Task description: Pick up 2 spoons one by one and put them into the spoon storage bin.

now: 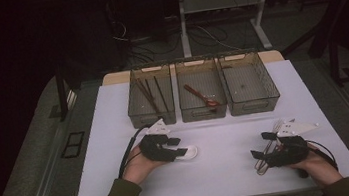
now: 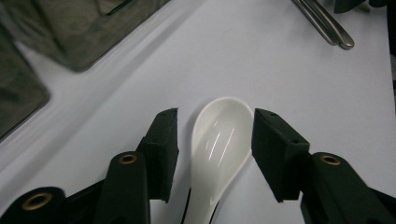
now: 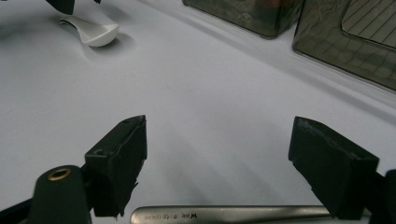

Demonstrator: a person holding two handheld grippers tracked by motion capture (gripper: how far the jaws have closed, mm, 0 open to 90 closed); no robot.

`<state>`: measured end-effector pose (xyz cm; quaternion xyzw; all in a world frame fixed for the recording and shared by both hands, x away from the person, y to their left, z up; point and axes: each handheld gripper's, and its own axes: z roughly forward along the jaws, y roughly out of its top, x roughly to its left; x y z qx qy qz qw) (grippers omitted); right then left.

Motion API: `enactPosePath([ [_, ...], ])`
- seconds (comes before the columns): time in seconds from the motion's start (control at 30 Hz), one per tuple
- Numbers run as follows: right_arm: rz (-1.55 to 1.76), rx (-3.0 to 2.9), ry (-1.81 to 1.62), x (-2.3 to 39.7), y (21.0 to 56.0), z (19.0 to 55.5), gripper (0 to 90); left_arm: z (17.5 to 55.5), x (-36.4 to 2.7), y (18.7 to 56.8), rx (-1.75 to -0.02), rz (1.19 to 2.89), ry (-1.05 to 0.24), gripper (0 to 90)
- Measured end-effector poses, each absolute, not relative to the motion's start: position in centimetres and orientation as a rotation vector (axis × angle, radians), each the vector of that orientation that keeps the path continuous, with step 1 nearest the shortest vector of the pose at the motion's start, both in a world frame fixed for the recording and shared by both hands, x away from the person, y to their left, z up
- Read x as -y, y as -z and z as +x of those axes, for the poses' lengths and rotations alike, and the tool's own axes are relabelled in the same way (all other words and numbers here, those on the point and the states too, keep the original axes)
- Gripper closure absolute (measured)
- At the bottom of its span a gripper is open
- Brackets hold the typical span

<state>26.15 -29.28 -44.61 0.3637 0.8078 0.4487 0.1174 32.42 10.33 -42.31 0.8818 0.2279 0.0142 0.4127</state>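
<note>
— White tabletop (image 1: 217, 138) fills the middle, dark floor all round it. What stands at the far edge?

— Three clear bins in a row at twelve o'clock. The left bin (image 1: 149, 96) holds several dark chopsticks (image 1: 149, 93) lying lengthwise. The middle bin (image 1: 201, 89) holds a reddish spoon (image 1: 201, 96) lying slantwise. The right bin (image 1: 248, 83) has its floor nearly bare; I cannot make out more than a speck in it.

— And the left gripper (image 1: 181, 146)?

— It sits at about eight o'clock on the table, jaws parted roughly halfway. In the left gripper view the white ceramic spoon (image 2: 217, 144) lies flat on the table between the pads, bowl pointing away, with a gap on each side; the pads do not press on it.

— The right gripper (image 1: 263, 145)?

— At four o'clock, jaws spread wide, nothing clamped. In the right gripper view a metal handle (image 3: 229, 213) lies crosswise on the table close under the jaws. From above, metal cutlery (image 1: 269, 144) lies beside and under that gripper; whether it touches it, I cannot tell.
</note>
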Motion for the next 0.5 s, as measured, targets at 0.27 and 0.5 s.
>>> enactPosePath([
  [0.27, 1.073, -2.369, -1.304, 29.1, 44.8, 26.3, 19.0, 33.2, -9.2, 43.5, -0.547, 2.260, -0.042, 43.1],
  [0.5, 1.069, -2.370, -1.304, 29.2, 44.8, 26.3, 19.0, 33.3, -8.7, 44.3, -0.512, 2.302, -0.025, 42.5],
])
